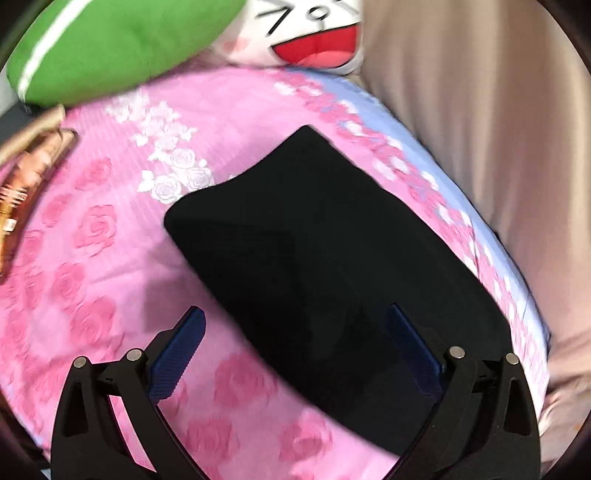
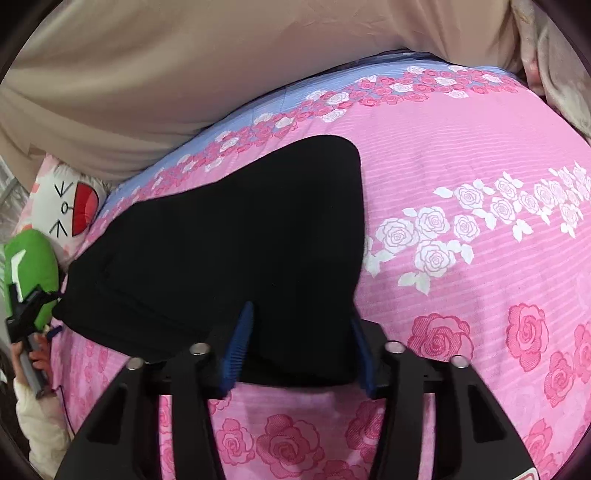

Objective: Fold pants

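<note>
1. Green cushion (image 1: 110,44) sits at the far left end of the pink rose bedsheet (image 1: 92,229), with a cartoon-face pillow (image 1: 314,33) right beside it.
2. Black pants (image 1: 317,266), folded into a compact bundle, lie on the bedsheet, toward its blue-edged side by the beige curtain (image 1: 480,129).
3. Left gripper (image 1: 295,354): jaws spread wide over the pants' near end, nothing held.
4. Right gripper (image 2: 301,350): blue pads (image 2: 238,343) straddling the pants' near edge; can't tell whether they actually pinch it.

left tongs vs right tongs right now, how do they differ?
The left tongs stand wide open above the black pants; the right tongs are narrower, their pads flanking the pants' near edge. The left view is blurred, the right sharp. Both have blue pads.
</note>
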Demonstrator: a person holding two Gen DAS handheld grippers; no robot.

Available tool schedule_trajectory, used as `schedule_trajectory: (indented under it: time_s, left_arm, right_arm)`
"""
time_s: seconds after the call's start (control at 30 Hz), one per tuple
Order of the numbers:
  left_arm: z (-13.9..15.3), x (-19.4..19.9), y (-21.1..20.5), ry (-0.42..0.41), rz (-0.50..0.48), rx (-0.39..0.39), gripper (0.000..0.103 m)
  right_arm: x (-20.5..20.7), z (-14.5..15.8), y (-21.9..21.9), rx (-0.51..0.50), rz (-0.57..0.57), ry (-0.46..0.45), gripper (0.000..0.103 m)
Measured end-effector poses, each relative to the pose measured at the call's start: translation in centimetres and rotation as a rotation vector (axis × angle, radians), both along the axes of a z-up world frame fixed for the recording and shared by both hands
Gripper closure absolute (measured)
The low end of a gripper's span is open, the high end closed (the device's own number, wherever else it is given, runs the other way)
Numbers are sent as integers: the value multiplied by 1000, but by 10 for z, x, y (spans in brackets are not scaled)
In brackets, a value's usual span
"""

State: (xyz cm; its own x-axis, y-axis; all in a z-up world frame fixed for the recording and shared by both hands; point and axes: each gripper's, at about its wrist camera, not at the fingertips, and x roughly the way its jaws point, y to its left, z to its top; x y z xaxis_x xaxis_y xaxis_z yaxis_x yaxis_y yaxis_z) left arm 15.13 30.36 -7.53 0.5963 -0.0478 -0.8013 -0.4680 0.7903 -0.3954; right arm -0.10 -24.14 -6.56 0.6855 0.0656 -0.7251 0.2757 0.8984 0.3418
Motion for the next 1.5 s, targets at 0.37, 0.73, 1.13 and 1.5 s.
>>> schedule_trajectory:
  time_s: [0.37, 0.73, 1.13, 1.5]
  left_arm:
    - [23, -12, -5, 3, -32, 67, 79]
    - [20, -78, -113, 69, -295, 68, 78]
    - [60, -114, -131, -15, -170, 304, 33]
    - [53, -108, -158, -30, -291, 309, 14]
  right_arm:
    - [-19, 49, -10, -17, -19, -62, 88]
    - [-113, 63, -99, -130, -146, 36, 84]
    - [-71, 76, 21, -323, 127, -67, 51]
    - [-19, 29, 89, -314, 360, 64, 103]
